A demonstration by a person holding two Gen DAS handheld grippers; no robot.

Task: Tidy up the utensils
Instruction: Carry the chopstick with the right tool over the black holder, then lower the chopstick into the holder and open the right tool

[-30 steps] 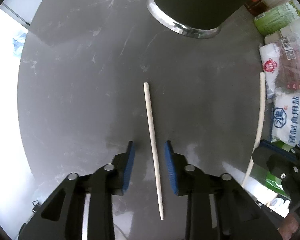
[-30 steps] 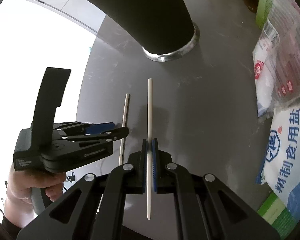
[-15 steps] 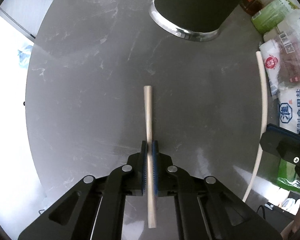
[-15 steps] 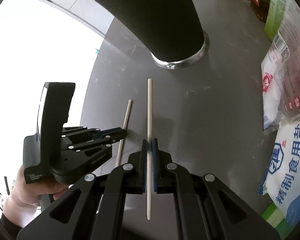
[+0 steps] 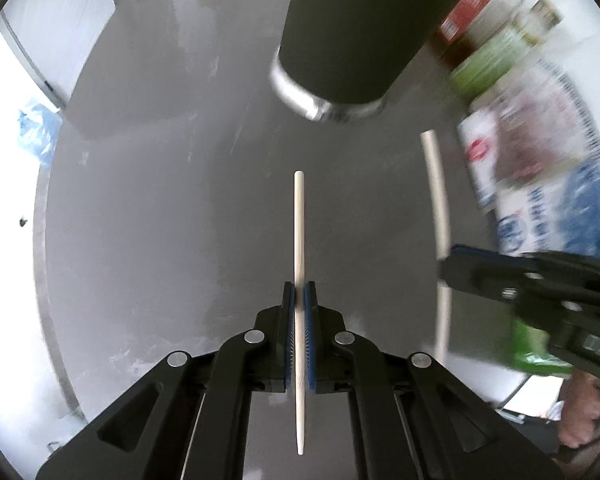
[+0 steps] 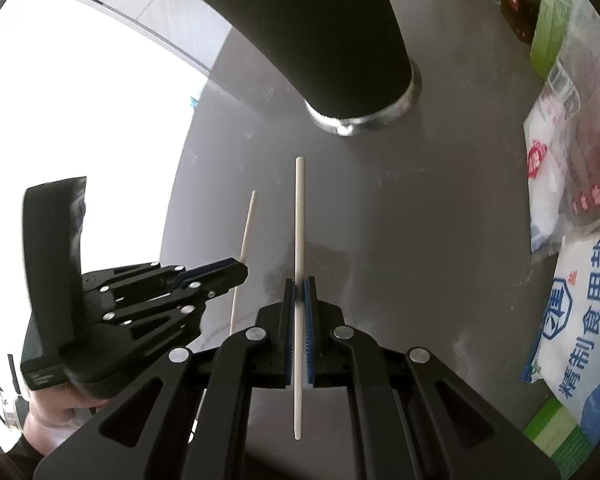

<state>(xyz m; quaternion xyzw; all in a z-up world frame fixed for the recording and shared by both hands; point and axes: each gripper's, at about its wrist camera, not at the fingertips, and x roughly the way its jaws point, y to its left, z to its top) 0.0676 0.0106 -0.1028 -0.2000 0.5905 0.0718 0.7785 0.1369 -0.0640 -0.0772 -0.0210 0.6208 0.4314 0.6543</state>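
Note:
Each gripper holds one pale chopstick above the dark grey round table [image 5: 148,208]. My left gripper [image 5: 299,292] is shut on a cream chopstick [image 5: 299,216] that points toward the black utensil holder [image 5: 352,40]. My right gripper [image 6: 299,288] is shut on a white chopstick [image 6: 299,216], aimed at the same holder [image 6: 340,52], whose steel base ring sits just beyond the tip. In the right wrist view the left gripper [image 6: 236,270] appears at the left with its chopstick [image 6: 247,224]. In the left wrist view the right gripper [image 5: 448,264] stands at the right with its chopstick [image 5: 436,184].
Plastic food bags [image 6: 572,320] and a salt packet [image 5: 560,208] lie along the right of the table. Bottles and a green package [image 6: 548,28] stand behind them. The table's left edge [image 6: 180,184] drops off toward a bright floor. A hand [image 6: 60,400] grips the left tool.
My left gripper closed on the cream chopstick that lay on the table and lifted it, tilting toward the holder. The right gripper kept its chopstick and barely moved.

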